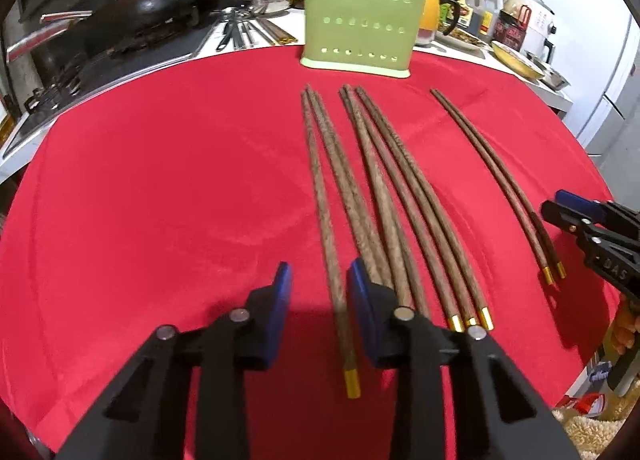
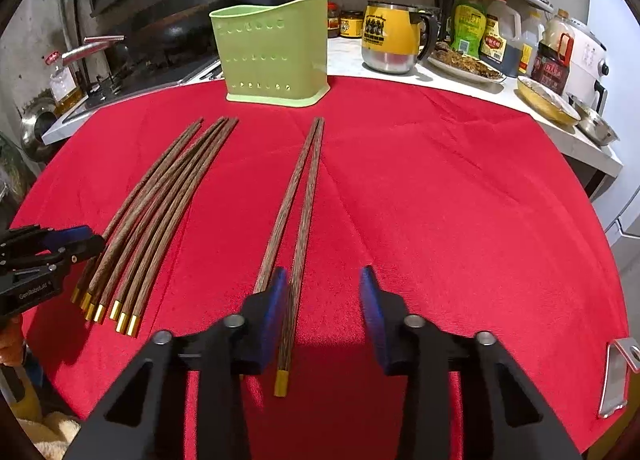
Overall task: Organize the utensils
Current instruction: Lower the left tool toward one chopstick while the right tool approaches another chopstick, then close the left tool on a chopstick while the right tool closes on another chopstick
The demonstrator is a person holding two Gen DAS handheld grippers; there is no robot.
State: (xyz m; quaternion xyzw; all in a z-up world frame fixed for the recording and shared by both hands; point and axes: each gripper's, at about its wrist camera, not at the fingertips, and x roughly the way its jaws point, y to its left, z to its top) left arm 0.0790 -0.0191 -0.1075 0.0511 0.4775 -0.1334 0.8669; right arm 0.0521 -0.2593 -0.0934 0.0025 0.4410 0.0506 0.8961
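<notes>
- The left gripper (image 1: 318, 314) has its blue pads (image 1: 280, 312) spread, with the gold-capped end of one chopstick (image 1: 328, 228) lying between them; neither pad presses on it, though the right-hand pad sits just beside it. That stick is the outermost of the big bundle, so straddling it looks like a way to single it out.
- The right gripper (image 2: 324, 316) also stands apart at the fingers (image 2: 276, 312). One stick of the separate pair (image 2: 298, 220) runs between the pads, close to the left pad, while its partner passes under or behind that pad; whether the pad touches either stick I cannot tell.
- Both tools come in at the capped handle ends, probably because those ends face the person and leave the thin tips free to drop into the holder.
- The remaining chopsticks (image 2: 160, 220) lie fanned side by side on the red cloth (image 2: 440, 200), tips pointing at the green holder (image 2: 276, 56), which stands upright at the far edge of the cloth and, as far as its rim shows, has nothing sticking out.
- No stick is lifted yet, so the sorting seems barely begun.
- Each gripper tilts steeply down toward the cloth, low over it, the two side by side and aimed the same way along the sticks.
- A cluttered kitchen counter with bottles and a yellow mug (image 2: 390, 36) sits behind.
</notes>
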